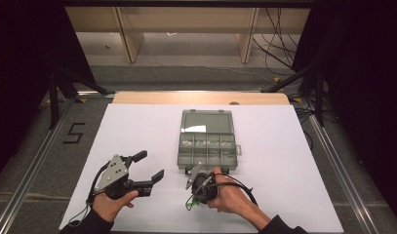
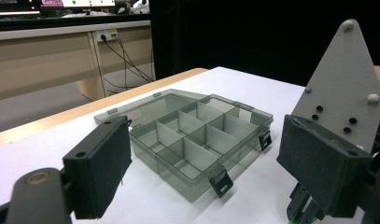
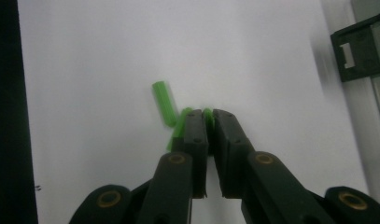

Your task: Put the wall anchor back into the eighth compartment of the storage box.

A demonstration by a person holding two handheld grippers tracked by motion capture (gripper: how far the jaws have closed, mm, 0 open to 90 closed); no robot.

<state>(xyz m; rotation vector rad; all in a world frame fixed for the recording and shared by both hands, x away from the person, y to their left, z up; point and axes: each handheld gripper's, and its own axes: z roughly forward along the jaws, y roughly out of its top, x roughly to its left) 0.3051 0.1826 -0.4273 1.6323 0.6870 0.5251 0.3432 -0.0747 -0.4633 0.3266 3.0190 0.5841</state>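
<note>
Green plastic pieces (image 3: 165, 103) — small, light, and already pinched by the right gripper (image 3: 207, 114).

We saw the right gripper pointing down at the white worktop (image 1: 137, 131), just in front of the open compartment box (image 1: 207, 141), its fingers (image 3: 195, 135) drawn nearly together on one green piece while another short tube-like piece lay touching it on the sheet. We judged these pieces to be very light and stiff, smooth enough to squirt out of a hard pinch — so a hold across the middle of the tube, not its tip, seemed safest. Whether one or two pieces sat between the fingers we could not tell. The left gripper (image 1: 148, 166) rested to the left, well apart from the box, its fingers wide and holding nothing.
</note>
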